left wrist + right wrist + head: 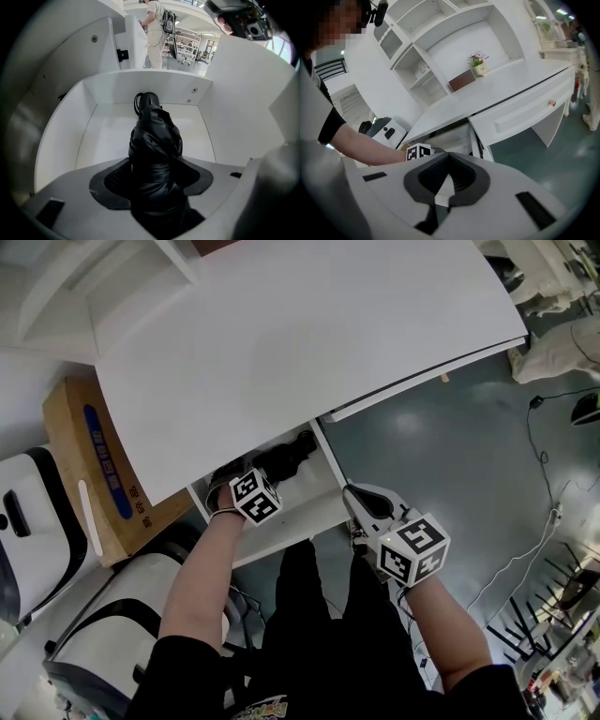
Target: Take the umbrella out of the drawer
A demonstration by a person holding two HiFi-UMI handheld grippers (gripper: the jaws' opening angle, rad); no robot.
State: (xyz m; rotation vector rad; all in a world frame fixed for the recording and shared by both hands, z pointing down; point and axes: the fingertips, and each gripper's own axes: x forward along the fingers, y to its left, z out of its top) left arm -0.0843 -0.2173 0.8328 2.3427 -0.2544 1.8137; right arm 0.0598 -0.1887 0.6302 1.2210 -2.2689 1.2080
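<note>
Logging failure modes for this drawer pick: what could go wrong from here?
The left gripper holds the umbrella by soft folded fabric between its jaws, so it may slip on lifting. The desk top overhangs the open drawer, so the umbrella's far end could catch underneath it.

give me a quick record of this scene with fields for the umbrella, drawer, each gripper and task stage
umbrella: black, folded, inside the drawer, far end toward the back wall
drawer: white, pulled open under the desk top
left gripper: reaching into the drawer, jaws shut on the umbrella
right gripper: outside the drawer, near its right front corner, jaws shut with nothing between them
task stage: umbrella gripped, not yet out of the drawer
</note>
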